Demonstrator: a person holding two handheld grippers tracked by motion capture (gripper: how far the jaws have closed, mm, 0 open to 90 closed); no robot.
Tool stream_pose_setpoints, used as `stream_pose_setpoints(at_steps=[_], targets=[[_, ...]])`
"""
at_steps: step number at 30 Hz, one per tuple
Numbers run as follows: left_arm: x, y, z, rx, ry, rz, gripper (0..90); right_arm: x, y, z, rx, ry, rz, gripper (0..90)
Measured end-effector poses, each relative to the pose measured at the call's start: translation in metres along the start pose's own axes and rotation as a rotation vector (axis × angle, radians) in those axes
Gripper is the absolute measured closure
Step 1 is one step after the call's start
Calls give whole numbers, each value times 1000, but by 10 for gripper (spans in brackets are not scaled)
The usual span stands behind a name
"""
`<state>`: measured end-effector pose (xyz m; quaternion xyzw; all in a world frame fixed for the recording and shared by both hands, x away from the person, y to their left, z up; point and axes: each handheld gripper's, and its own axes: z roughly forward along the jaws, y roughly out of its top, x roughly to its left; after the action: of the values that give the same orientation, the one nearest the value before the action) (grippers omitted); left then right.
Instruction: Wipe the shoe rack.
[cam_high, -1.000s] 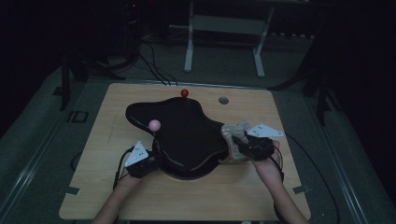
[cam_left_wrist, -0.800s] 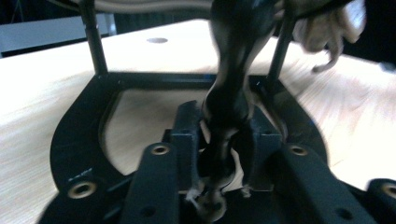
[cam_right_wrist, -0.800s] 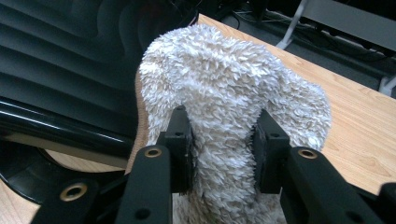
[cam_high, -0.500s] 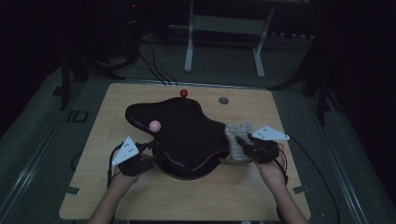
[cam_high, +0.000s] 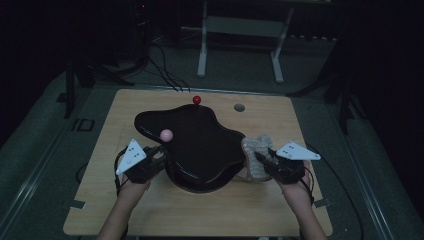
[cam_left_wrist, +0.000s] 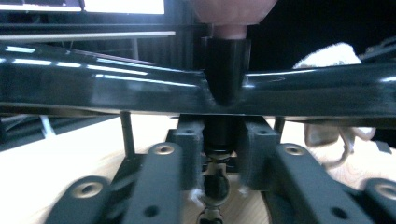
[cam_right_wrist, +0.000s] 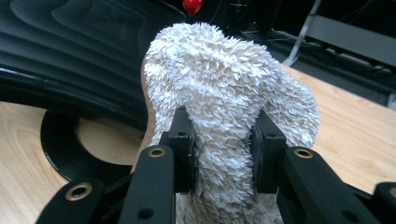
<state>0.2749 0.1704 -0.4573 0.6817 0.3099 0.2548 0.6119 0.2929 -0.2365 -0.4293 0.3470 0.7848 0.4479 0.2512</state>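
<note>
With the left gripper (cam_high: 159, 159) clamping the black tray's (cam_high: 200, 145) near-left rim post and the right gripper (cam_high: 264, 164) pinching the fluffy cloth (cam_right_wrist: 224, 112) at its right edge, wiping seems underway; next, sweep the cloth across the tray.

The curved tray (cam_high: 200, 145) is showing glossy black with faint concentric ridging. The fluffy cloth (cam_right_wrist: 229, 93) is appearing off-white. One ball (cam_high: 166, 134) is showing pink, the other ball (cam_high: 197, 100) red. The table (cam_high: 200, 215) is presenting a light wood grain. Both gripper plates are appearing pale grey.
</note>
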Motion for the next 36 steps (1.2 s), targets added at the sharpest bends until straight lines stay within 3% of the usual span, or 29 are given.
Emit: stream_pose_setpoints(at_steps=[1,4,5,7,12,15,20,23,27,31,34,36], targets=[[0,1,-1,10,3,23,742,0,-2,2,5,2,0,672],[1,1,-1,14,-7,24,743,0,-7,9,19,6,8,672],[3,1,0,8,-19,21,744,-2,-15,21,55,10,15,674],[4,0,0,3,-34,14,745,-2,-22,29,80,2,4,677],[7,1,0,13,-54,14,745,-6,-38,39,123,-4,31,680],[7,1,0,13,-59,16,745,-9,-38,38,121,-5,41,680],[8,0,0,11,-63,17,745,-3,-24,24,60,8,23,681],[9,0,0,9,-73,11,746,1,-28,31,88,-2,1,681],[10,0,0,10,-78,9,746,-1,-38,37,123,12,40,683],[11,-1,0,9,-88,3,745,2,-29,26,79,28,29,682],[11,0,0,13,-87,9,746,6,-30,27,89,30,18,683],[11,0,0,11,-90,7,745,7,-39,36,127,35,28,683]])
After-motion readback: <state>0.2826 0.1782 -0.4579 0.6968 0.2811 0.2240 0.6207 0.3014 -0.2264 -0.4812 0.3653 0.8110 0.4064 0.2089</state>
